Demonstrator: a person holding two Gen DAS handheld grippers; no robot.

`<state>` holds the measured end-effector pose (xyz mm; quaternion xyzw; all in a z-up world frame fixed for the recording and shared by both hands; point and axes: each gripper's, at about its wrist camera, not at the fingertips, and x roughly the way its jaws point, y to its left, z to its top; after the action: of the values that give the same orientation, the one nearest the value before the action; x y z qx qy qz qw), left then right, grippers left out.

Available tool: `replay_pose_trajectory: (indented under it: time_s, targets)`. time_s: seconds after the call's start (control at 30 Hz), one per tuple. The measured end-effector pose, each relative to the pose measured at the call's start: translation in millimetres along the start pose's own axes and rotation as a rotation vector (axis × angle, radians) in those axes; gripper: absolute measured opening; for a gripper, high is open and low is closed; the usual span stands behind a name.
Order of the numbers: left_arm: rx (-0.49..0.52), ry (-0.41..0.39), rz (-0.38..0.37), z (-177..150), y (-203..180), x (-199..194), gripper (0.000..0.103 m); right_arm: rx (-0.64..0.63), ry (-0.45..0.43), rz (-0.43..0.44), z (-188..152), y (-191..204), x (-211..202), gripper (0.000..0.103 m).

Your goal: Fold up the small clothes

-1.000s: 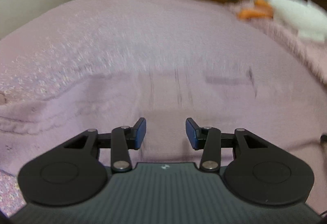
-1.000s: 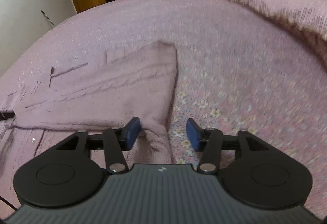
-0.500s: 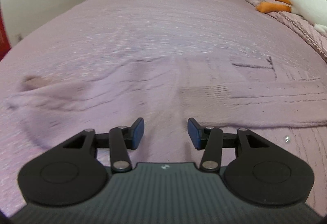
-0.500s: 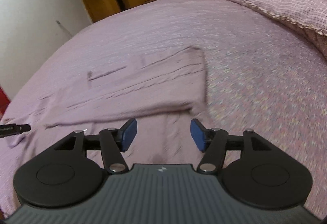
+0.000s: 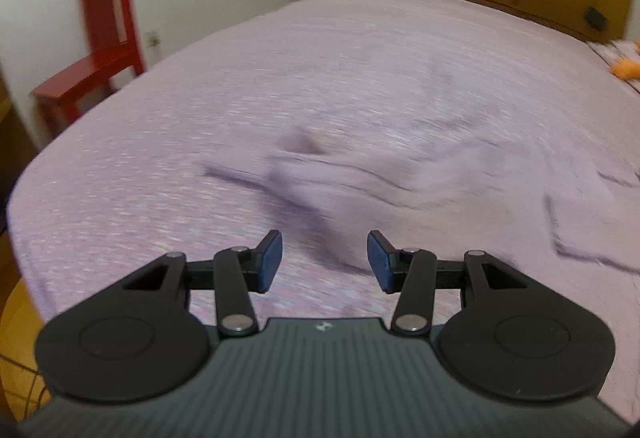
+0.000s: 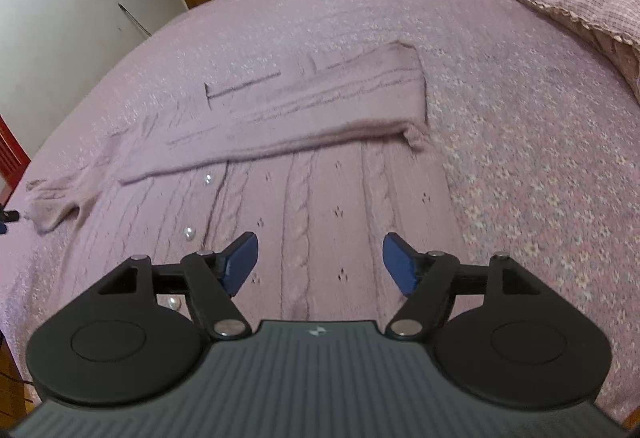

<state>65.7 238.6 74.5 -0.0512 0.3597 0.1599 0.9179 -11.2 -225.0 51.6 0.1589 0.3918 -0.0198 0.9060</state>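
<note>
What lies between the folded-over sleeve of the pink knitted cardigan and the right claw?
In the right wrist view, only the cardigan's cable-knit front panel with pearl buttons lies between the folded sleeve and the right claw, whose jaws are opening, empty.

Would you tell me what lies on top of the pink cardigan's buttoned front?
A sleeve is folded across the cardigan, above three pearl buttons. Whatever it covers is hidden. The bedspread lies underneath.

cardigan [image 6: 320,190]: pale pink cable-knit | bedspread [image 6: 540,174]: pink, floral | chair [image 5: 100,50]: red | tool pads [image 6: 240,262]: blue
</note>
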Motion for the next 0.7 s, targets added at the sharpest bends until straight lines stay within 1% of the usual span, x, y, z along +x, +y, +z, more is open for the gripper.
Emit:
replay_pose_trajectory:
  time_s: [0.1,0.13,0.2,0.23,0.37,0.5,0.6,0.7]
  targets:
    - [-0.045,-0.004,0.022,8,22,6,0.049,0.009,0.029,-0.035,-6,0,11,0.076]
    - [-0.065,-0.002,0.03,10,27,11,0.051,0.007,0.039,-0.046,-9,1,15,0.076]
    - [-0.116,-0.001,0.043,11,34,22,0.066,0.003,0.066,-0.066,-13,1,24,0.076]
    - [-0.149,0.004,0.045,11,36,29,0.068,-0.003,0.071,-0.075,-16,1,27,0.076]
    - [-0.264,0.04,0.009,9,40,56,0.068,-0.024,0.066,-0.084,-19,5,33,0.082]
    - [-0.354,0.035,-0.048,9,37,78,0.068,-0.027,0.059,-0.084,-20,5,34,0.083]
    - [-0.378,0.012,-0.078,10,30,92,0.068,-0.024,0.052,-0.076,-21,3,34,0.083]
    - [-0.364,-0.013,-0.059,14,20,105,0.067,-0.017,0.05,-0.068,-20,1,33,0.083]
